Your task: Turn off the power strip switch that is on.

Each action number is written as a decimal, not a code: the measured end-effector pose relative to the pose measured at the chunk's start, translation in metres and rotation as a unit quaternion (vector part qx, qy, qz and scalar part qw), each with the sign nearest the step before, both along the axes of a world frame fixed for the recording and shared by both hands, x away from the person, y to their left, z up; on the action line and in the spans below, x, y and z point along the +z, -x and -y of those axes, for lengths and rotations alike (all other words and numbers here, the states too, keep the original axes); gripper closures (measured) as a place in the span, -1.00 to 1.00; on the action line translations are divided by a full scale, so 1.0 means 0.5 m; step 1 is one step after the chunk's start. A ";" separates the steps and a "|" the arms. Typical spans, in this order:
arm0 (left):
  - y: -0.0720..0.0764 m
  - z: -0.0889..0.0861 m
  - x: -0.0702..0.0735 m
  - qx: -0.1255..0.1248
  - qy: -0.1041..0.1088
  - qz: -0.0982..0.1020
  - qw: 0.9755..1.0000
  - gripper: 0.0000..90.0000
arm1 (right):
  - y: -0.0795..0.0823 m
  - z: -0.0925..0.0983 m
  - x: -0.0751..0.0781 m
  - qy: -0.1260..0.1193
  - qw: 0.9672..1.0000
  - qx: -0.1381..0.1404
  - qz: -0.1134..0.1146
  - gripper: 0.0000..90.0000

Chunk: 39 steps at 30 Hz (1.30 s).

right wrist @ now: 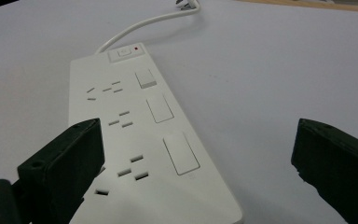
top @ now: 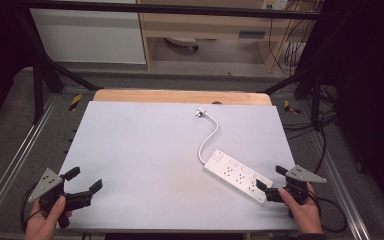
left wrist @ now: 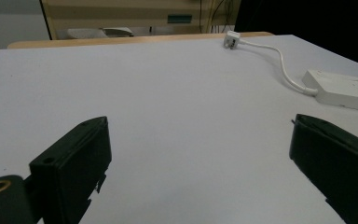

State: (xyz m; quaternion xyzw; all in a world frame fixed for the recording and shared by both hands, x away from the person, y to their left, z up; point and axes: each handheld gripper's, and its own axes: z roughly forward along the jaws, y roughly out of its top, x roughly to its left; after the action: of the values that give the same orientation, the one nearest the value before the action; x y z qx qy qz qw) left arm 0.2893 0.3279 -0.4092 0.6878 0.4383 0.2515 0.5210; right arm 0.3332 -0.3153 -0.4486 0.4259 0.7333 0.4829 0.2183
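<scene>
Power strip approached at the bench's near right corner

The bench [top: 145, 150] is bare but for the strip [top: 237, 175], lying diagonally; the right claw [top: 269, 181] is held spread at its near end; the left claw [top: 86, 180] is spread, well apart; jaws are best closed squarely across the strip's width.

A fixed overhead camera looks forward and down across the whole white table [top: 145, 165], taking in the room's far wall beyond. The left gripper view rides low at the table's near-left corner, facing across bare tabletop toward the far right, where the power strip [left wrist: 342, 88] and its plug [left wrist: 231, 39] sit well off. The right gripper view sits close over the power strip [right wrist: 140, 135], looking along its length. All three views share the strip and its white cord [top: 209, 140].
</scene>
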 end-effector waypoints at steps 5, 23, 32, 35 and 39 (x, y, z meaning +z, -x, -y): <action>0.000 0.000 0.000 -0.001 0.001 -0.001 1.000 -0.88 | -0.001 -0.001 -0.003 0.002 1.000 0.001 -0.006 -0.93; -0.001 0.009 -0.003 -0.011 -0.012 -0.007 1.000 -0.88 | 0.000 -0.001 0.009 -0.018 0.999 -0.037 -0.006 -0.94; -0.001 0.008 -0.003 -0.009 -0.011 -0.008 1.000 -0.87 | 0.004 -0.002 0.039 -0.041 0.997 -0.066 -0.009 -0.81; -0.001 0.008 -0.003 -0.010 -0.011 -0.007 1.000 -0.87 | 0.005 -0.004 0.045 -0.036 0.997 -0.062 -0.011 -0.81; -0.001 0.008 -0.003 -0.009 -0.011 -0.007 1.000 -0.87 | 0.005 -0.007 0.047 -0.029 0.998 -0.045 -0.015 -0.84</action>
State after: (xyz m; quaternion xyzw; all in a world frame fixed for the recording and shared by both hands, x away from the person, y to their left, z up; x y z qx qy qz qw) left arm 0.2898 0.3239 -0.4106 0.6994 0.4330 0.2462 0.5126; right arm 0.3306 -0.3120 -0.4252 0.4716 0.7023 0.4874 0.2164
